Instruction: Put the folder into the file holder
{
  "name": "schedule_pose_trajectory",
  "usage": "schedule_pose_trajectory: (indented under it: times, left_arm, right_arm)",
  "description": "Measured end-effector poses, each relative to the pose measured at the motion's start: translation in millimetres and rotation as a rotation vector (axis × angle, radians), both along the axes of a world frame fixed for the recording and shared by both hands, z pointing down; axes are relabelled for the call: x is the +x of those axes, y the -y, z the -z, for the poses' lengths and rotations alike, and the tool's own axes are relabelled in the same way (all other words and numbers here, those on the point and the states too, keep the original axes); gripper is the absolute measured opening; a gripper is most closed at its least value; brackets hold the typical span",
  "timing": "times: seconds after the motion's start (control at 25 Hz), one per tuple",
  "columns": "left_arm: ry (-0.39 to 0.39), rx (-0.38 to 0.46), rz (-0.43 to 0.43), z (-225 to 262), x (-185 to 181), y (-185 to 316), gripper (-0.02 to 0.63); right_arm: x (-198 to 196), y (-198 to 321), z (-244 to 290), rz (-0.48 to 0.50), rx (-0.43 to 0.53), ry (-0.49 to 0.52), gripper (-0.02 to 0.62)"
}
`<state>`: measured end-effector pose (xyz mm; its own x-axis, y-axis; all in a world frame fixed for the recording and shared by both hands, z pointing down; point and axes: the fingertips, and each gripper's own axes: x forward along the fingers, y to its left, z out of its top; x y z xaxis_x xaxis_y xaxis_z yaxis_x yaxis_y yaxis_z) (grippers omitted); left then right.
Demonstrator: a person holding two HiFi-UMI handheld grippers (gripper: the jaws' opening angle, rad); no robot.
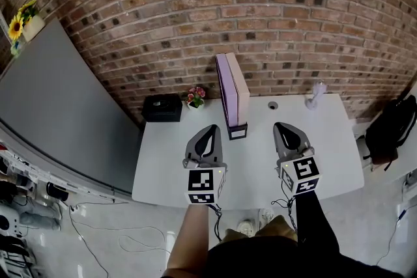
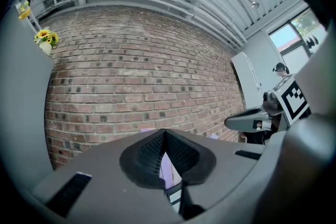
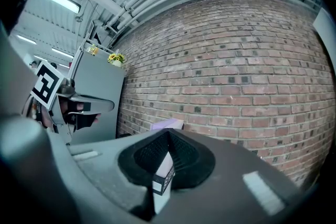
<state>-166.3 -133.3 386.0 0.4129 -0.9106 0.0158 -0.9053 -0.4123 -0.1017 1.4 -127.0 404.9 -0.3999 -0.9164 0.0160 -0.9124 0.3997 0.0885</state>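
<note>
Fingers (image 2: 149, 157) were shut, empty: left gripper (image 1: 210, 129), right gripper (image 1: 281, 127).
You did well to hold clear; folder (image 1: 223, 84) looked seated in file holder (image 1: 238, 101).

folder (image 1: 225, 91): lilac, thin and flat, standing upright on its long edge with the narrow edge facing near. It sits inside the file holder (image 1: 238, 132), hard against the holder's left side. file holder: pale pinkish wall on the right, low dark front end with a white label facing near. Both are upright with no visible tilt, long axis running near to far. Position: centre of the desk (image 1: 326, 159), far half, back end close to the far edge. Can't tell whether the folder top clears the holder wall.
</note>
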Motion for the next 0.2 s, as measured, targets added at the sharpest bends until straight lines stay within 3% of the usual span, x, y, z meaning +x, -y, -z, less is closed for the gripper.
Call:
schedule_pose_trajectory:
  times: [0.2]
  left_arm:
    - [-0.002, -0.005, 0.004, 0.7, -0.7, 1.6, 0.008]
  right_arm:
    - [-0.9, 1.4, -1.1, 0.001, -0.003, -0.003, 0.0]
